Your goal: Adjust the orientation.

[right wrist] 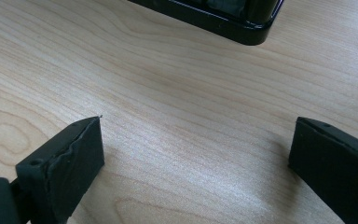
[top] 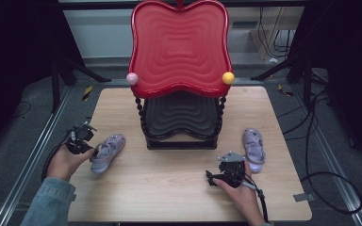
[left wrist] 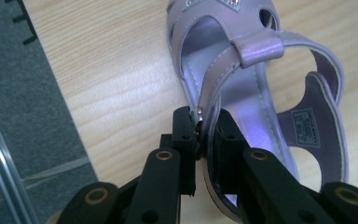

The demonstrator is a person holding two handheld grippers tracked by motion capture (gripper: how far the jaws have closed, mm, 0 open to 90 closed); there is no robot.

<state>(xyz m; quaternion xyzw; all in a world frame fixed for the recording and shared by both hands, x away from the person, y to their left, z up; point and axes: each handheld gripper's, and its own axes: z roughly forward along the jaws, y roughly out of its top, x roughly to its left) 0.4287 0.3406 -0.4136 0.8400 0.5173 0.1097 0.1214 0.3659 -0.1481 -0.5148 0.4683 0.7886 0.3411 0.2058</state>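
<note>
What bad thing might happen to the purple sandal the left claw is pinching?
1. The left gripper pinches the left sandal by just one thin side strap, so it may slip out or swing and tilt when lifted.
2. The red and black shelf stand is close beside it; a dangling sandal might bump its twisted post.
3. The right gripper is open over bare table, so nothing steadies the shoe.

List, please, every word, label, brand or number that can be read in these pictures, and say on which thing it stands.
No text can be read in these pictures.
Printed label inside the heel of the lilac sandal, held by the left gripper: several lines, too small and blurred to read.
Red shelf, other sandal, table: no writing visible.
</note>
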